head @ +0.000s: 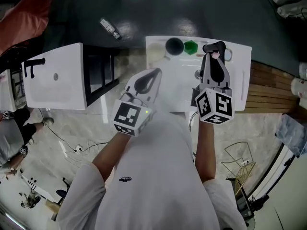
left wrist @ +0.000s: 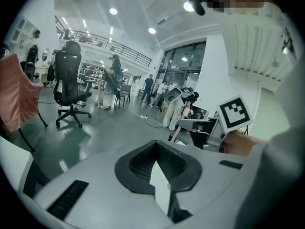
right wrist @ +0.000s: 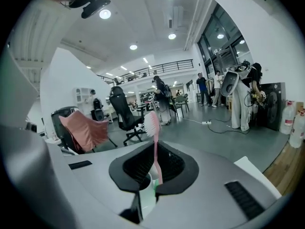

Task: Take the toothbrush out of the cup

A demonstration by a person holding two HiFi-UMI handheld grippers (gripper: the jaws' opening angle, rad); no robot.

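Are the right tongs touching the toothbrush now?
Touching: the right gripper view shows the right tongs closed on the handle of the pink toothbrush.

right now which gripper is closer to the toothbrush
Right. The right gripper has its jaws shut on the toothbrush, whose brush head pokes out beyond them. The left gripper has nothing between its jaws and sits apart, to the toothbrush's left in the head view.

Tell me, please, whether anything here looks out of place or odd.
A small bottle lies on the dark floor beyond the white table, apart from everything else, as if dropped. Otherwise nothing stands out: the toothbrush stands upright in the right claw, and I see no spill.
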